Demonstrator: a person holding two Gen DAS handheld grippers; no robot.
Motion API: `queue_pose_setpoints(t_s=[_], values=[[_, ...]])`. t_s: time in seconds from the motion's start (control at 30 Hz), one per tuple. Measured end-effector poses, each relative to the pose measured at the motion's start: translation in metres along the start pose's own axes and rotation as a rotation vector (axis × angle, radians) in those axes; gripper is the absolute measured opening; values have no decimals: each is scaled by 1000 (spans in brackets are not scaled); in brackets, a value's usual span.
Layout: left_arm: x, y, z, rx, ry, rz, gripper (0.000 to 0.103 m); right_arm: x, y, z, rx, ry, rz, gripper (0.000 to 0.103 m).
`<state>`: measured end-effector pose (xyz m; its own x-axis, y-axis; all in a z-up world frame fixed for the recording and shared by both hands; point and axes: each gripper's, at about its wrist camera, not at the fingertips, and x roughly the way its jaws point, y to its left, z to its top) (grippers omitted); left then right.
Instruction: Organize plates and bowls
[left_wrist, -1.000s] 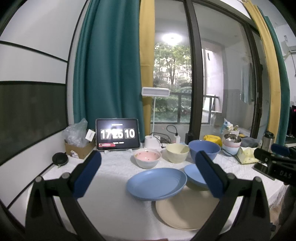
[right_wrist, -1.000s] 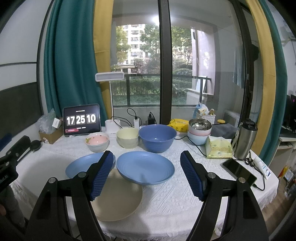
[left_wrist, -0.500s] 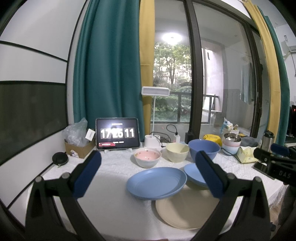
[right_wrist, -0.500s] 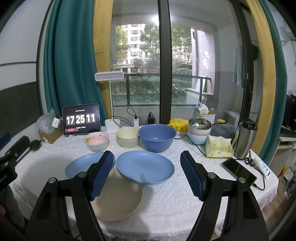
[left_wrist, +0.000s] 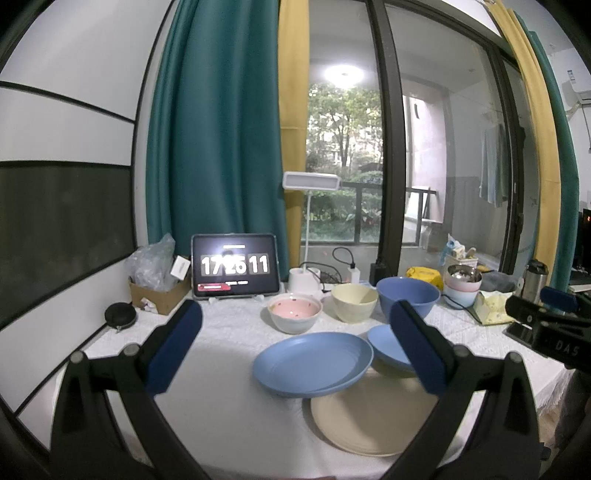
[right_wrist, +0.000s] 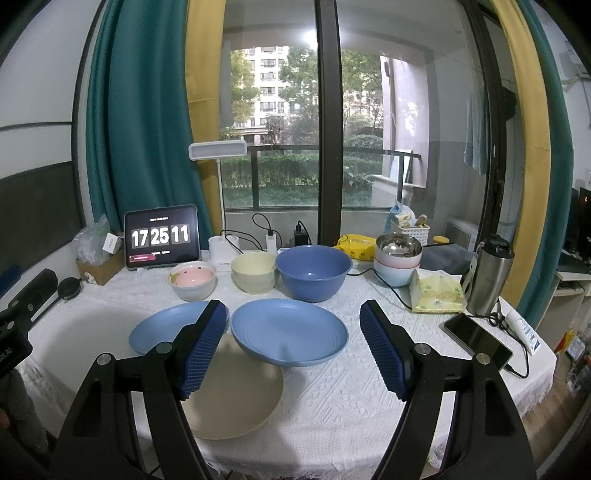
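Note:
On the white tablecloth lie a cream plate (right_wrist: 236, 398), a flat blue plate (right_wrist: 166, 326) and a deeper blue plate (right_wrist: 290, 330); both blue ones overlap the cream plate's rim. Behind them stand a pink bowl (right_wrist: 192, 280), a cream bowl (right_wrist: 254, 271) and a large blue bowl (right_wrist: 313, 271). The left wrist view shows the same cream plate (left_wrist: 369, 417), flat blue plate (left_wrist: 312, 362) and pink bowl (left_wrist: 294, 312). My left gripper (left_wrist: 295, 349) is open above the table's left side. My right gripper (right_wrist: 293, 349) is open over the front, holding nothing.
A tablet clock (right_wrist: 161, 236), a desk lamp (right_wrist: 218, 151) and a cardboard box (right_wrist: 98, 267) stand at the back left. Stacked bowls (right_wrist: 398, 260), a tissue pack (right_wrist: 437, 291), a steel flask (right_wrist: 489, 275) and a phone (right_wrist: 476, 341) fill the right side.
The clock's seconds went from 10 to 11. Both grippers and all dishes have stayed where they were.

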<state>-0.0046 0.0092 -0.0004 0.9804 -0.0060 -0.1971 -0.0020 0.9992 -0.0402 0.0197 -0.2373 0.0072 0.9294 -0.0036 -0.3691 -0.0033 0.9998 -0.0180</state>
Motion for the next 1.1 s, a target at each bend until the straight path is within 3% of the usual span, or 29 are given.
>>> queue_pose_setpoints(t_s=[1.1], values=[[0, 1, 0, 1, 3, 1, 102, 3, 1, -3, -1, 8, 1, 78]])
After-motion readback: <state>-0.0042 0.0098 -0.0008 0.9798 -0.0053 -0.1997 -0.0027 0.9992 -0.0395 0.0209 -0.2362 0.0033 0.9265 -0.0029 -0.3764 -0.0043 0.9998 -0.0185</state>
